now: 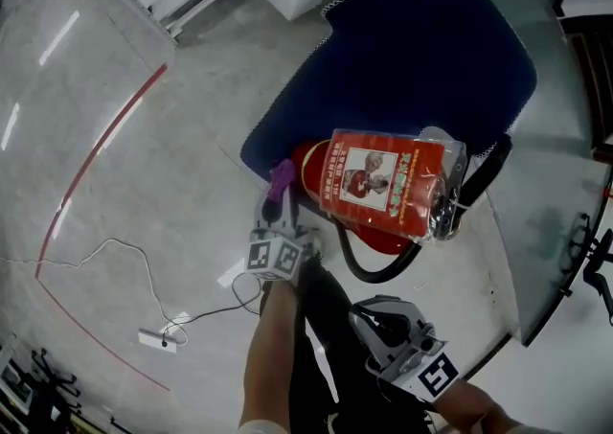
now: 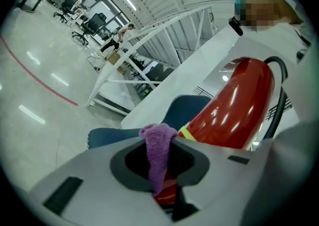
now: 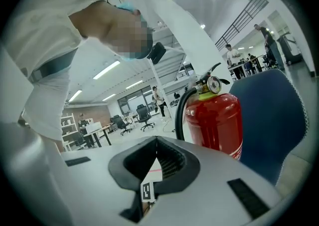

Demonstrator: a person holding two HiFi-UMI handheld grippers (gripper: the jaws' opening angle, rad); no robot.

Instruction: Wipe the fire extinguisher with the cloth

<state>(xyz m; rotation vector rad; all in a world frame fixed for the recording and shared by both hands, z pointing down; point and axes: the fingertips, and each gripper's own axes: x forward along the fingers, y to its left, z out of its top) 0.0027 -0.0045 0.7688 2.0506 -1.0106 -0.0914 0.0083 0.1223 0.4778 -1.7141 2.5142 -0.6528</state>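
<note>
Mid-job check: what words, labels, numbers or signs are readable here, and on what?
None reads clearly.
On the fire extinguisher, a red label in a plastic sleeve: print and a picture, too small to read.
The pressure gauge: too small to read.
The marker cubes on the left gripper and right gripper: square patterns, no words.
The cloth: no print.

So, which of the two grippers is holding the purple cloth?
The left gripper: a fuzzy purple cloth is clamped in it, while the right gripper holds nothing.
</note>
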